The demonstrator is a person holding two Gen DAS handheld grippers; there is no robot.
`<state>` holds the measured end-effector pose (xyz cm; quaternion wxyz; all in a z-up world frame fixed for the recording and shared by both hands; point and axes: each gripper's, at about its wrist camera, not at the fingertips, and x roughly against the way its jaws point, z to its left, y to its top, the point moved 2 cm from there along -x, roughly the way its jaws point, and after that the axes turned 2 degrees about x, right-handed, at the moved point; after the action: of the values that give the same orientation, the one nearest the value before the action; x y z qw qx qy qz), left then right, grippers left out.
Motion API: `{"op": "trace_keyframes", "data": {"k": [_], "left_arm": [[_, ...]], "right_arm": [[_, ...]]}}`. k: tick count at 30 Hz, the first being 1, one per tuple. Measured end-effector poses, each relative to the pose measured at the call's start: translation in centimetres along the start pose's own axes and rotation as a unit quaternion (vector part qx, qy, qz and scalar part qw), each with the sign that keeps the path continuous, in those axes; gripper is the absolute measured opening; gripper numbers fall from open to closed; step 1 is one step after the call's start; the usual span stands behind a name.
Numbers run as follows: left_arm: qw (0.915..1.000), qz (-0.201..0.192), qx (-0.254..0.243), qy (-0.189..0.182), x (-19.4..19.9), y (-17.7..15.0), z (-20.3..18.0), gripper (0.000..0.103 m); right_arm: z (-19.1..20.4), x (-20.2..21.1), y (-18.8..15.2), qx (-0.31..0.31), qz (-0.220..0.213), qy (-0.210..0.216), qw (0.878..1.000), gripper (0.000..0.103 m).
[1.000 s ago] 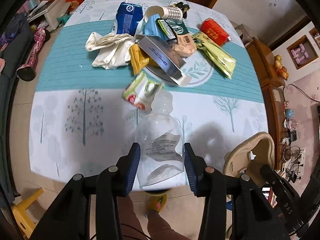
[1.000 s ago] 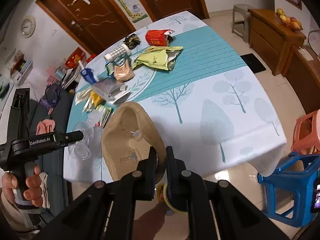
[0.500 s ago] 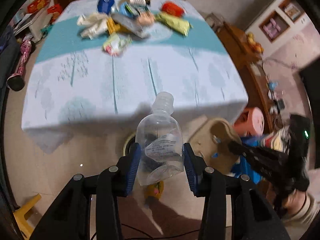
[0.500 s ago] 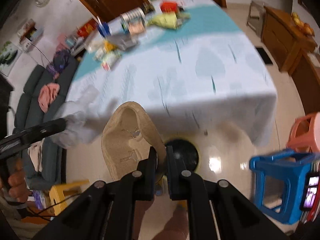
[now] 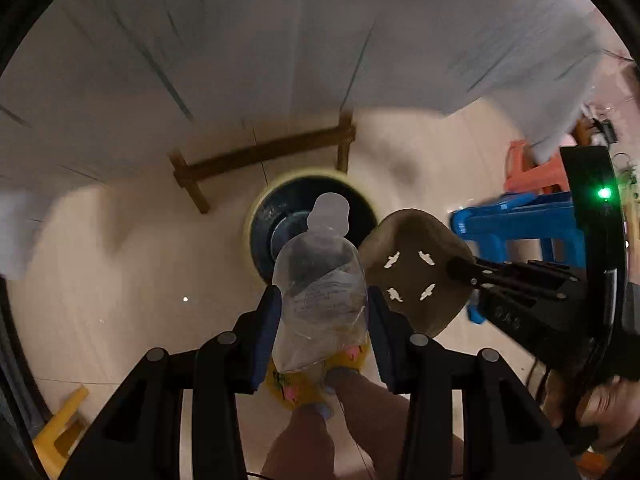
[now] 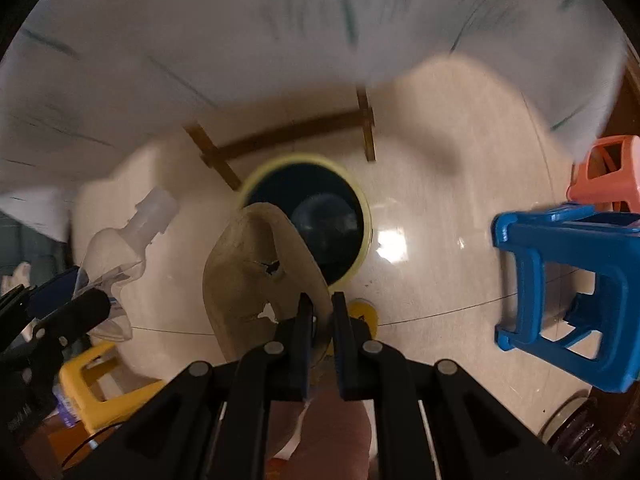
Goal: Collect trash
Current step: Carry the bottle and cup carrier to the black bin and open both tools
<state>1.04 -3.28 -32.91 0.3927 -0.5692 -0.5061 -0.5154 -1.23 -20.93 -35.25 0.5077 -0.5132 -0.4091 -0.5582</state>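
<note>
My left gripper [image 5: 320, 312] is shut on a clear crushed plastic bottle [image 5: 320, 292], held neck forward above a round bin [image 5: 256, 220] with a yellow rim and black liner on the floor. My right gripper [image 6: 322, 312] is shut on the edge of a tan pulp cup tray [image 6: 248, 280], held just over the same bin [image 6: 360, 200]. The tray also shows in the left wrist view [image 5: 416, 264], right of the bottle. The bottle shows at the left in the right wrist view [image 6: 120, 248].
The tablecloth's hanging edge [image 5: 280, 60] and wooden table legs [image 5: 264, 152] are behind the bin. A blue stool [image 6: 560, 288] and an orange stool [image 6: 604, 172] stand to the right. A yellow stool [image 6: 96, 384] is at lower left.
Both grippers have swung down from the tabletop to the floor below the table edge. The bottle and the tray are now held over the bin.
</note>
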Motion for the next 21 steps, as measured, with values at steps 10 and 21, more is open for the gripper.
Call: {"op": "trace_keyframes", "data": {"k": [10,21], "left_arm": [[0.9989,0.046,0.004,0.008,-20.5,0.1,4.1,0.041],[0.9977,0.065,0.012,0.012,-25.1,0.5,4.6,0.042]], "right_arm": [[-0.1,-20.2,2.6,-0.012,0.038,-0.036,0.999,0.009],[0.2,-26.2,2.5,0.011,0.087,-0.045,0.995,0.009]]}}
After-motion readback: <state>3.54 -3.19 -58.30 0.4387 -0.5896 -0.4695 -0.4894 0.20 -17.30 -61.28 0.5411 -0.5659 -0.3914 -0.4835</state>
